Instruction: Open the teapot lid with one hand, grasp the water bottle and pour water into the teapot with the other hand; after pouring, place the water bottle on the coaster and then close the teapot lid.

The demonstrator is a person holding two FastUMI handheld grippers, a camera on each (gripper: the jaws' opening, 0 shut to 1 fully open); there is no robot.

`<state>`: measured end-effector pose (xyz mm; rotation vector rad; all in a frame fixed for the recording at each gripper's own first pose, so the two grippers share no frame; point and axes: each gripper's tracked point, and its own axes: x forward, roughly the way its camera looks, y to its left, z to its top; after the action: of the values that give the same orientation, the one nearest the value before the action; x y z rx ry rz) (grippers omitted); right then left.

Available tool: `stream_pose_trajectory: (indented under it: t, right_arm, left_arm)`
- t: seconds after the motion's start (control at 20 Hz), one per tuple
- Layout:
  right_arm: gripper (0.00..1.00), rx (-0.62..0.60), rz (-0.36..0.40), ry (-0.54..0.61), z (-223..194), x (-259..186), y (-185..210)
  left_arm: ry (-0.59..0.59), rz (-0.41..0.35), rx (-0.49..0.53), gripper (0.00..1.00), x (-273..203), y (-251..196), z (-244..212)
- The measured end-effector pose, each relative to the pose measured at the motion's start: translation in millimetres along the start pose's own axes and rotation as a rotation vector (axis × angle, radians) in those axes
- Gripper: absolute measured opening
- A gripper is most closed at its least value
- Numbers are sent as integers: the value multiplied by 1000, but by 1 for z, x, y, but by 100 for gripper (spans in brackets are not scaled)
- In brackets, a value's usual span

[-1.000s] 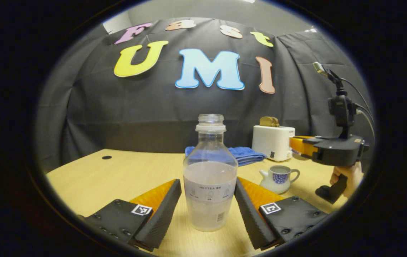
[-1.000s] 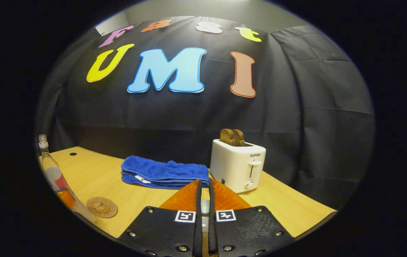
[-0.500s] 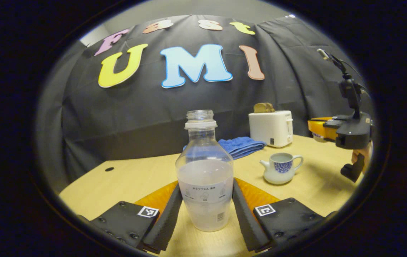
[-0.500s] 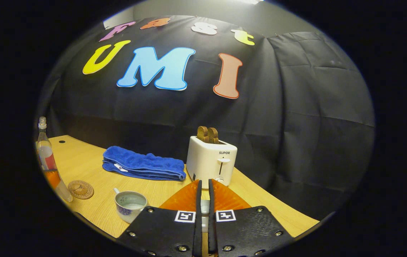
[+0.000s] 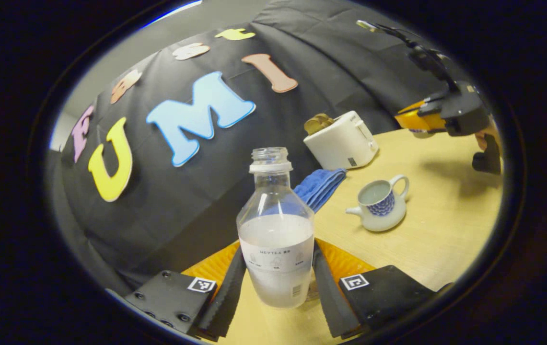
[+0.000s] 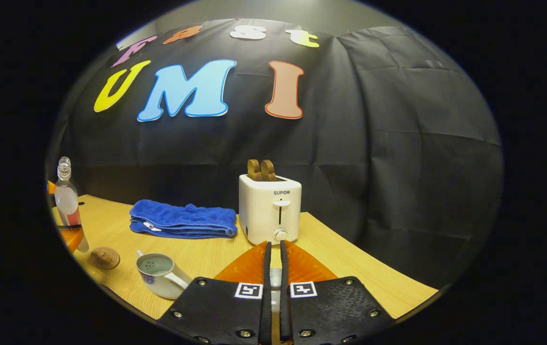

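In the left gripper view, a clear water bottle (image 5: 275, 230), uncapped and about half full, sits between my left gripper's (image 5: 277, 249) fingers, which press on both its sides. The bottle (image 6: 67, 201) hangs above the table at the left edge of the right gripper view. The white teapot (image 5: 379, 203) with a blue pattern stands open on the table to the bottle's right. My right gripper (image 5: 405, 120) hovers above and beyond the teapot. My right gripper (image 6: 273, 247) is shut on a pale sliver, the teapot lid (image 6: 275, 280). A round brown coaster (image 6: 104, 257) lies left of the teapot (image 6: 158, 273).
A white toaster (image 6: 269, 208) with bread in it stands at the back of the wooden table (image 6: 350, 273). A folded blue towel (image 6: 182, 220) lies to its left. A hand (image 5: 486, 139) holds the right gripper's grip.
My left gripper's fingers closed on the bottle, lifted it off the table and leaned over, so its view tilts. The right gripper drew back from the teapot with the lid.
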<state>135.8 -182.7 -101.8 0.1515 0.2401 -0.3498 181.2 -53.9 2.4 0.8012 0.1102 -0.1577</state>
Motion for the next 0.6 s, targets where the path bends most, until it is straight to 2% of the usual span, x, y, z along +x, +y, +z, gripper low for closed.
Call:
stream_pose_trajectory:
  t: [0.2, 0.35, 0.6]
  right_arm:
    - [7, 18, -21, 16, -3, 1, -12]
    - [7, 49, -27, 28, -4, 2, -18]
    - [7, 80, -30, 28, -2, 0, -23]
  left_arm:
    - [-35, -19, 259, 86, 29, -4, 20]
    - [-19, -53, 426, 86, 50, -10, 18]
    - [12, -119, 623, 86, 68, -24, 12]
